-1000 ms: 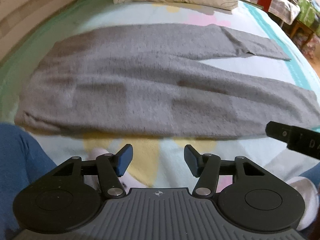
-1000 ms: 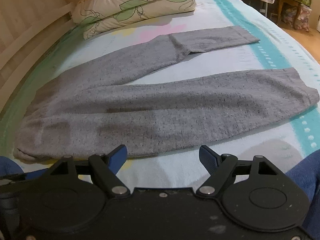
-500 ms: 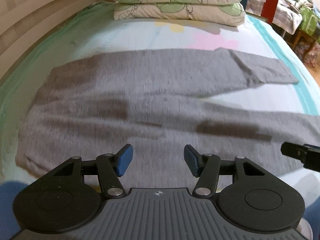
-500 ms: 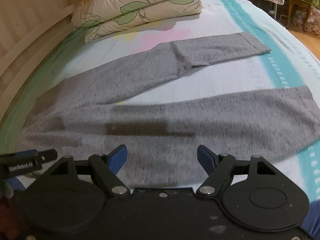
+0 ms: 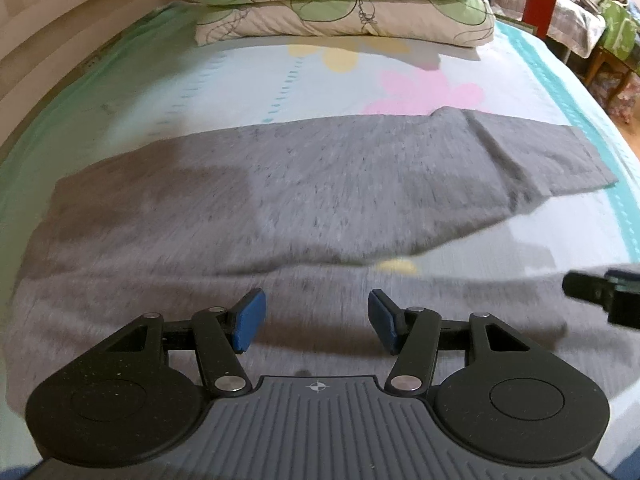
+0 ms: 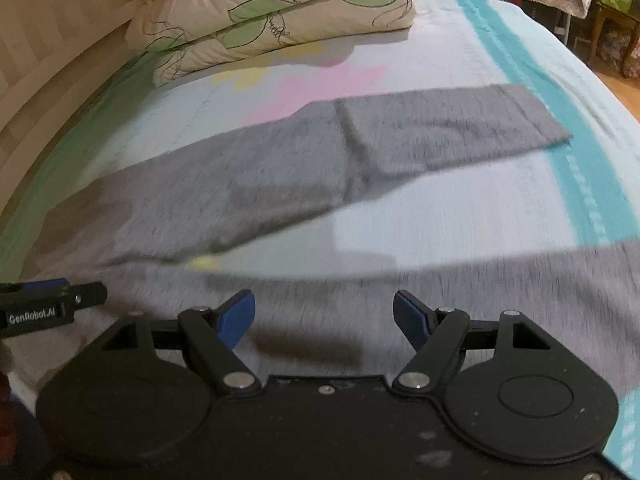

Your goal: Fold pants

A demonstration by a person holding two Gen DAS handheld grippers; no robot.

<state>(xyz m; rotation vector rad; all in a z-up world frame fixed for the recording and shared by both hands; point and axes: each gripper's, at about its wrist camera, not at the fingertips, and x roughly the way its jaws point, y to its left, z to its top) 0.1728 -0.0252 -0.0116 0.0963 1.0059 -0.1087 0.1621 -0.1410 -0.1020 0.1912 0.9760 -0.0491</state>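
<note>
At the bottom of both views, the left gripper and the right gripper are held apart and empty over the grey pants spread on the bed, so only one layer might get pinched; the pants now look much closer than before.

My left wrist view smears the pants with motion blur, so I can't read the weave or creases, and the near leg runs behind the left gripper's body and out at the left edge. My right gripper shows only as a blurred tip cut off at the right edge. In the right wrist view the near leg is streaked and leaves the frame at the right. The furniture far back is too small to make out.
</note>
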